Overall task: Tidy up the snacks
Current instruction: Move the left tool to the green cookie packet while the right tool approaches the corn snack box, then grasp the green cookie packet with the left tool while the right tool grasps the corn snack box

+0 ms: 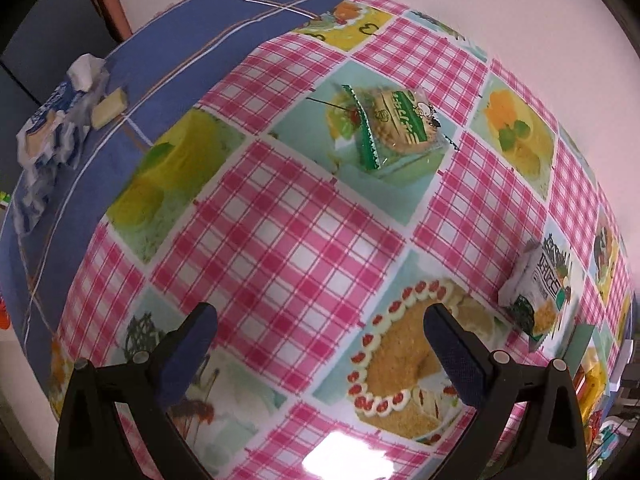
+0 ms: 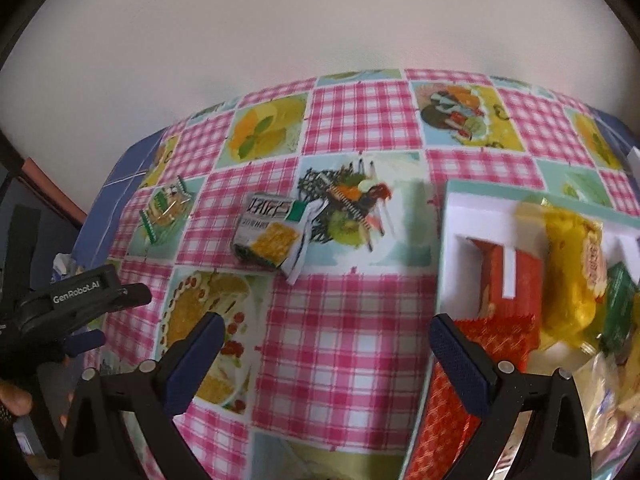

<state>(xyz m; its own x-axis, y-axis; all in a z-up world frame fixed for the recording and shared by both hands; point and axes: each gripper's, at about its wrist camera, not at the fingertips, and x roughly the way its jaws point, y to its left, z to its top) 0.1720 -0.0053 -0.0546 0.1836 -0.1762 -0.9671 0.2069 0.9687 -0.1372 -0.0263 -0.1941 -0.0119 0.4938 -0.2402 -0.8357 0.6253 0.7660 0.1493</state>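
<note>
Across the pink-checked tablecloth [image 2: 352, 320], a green-striped cracker packet [image 1: 394, 126] and a white-and-green snack pouch [image 2: 272, 236] lie loose, apparently awaiting collection. Both the left gripper [image 1: 320, 334] and right gripper [image 2: 326, 340] hover spread and empty. At the right of the right-wrist view, the white divided tray [image 2: 456, 248] already holds red and yellow packs, so it is likely their destination.

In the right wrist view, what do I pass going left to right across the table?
Left gripper → green-edged cracker packet → white snack packet → white divided box → red packet → yellow packet.
</note>
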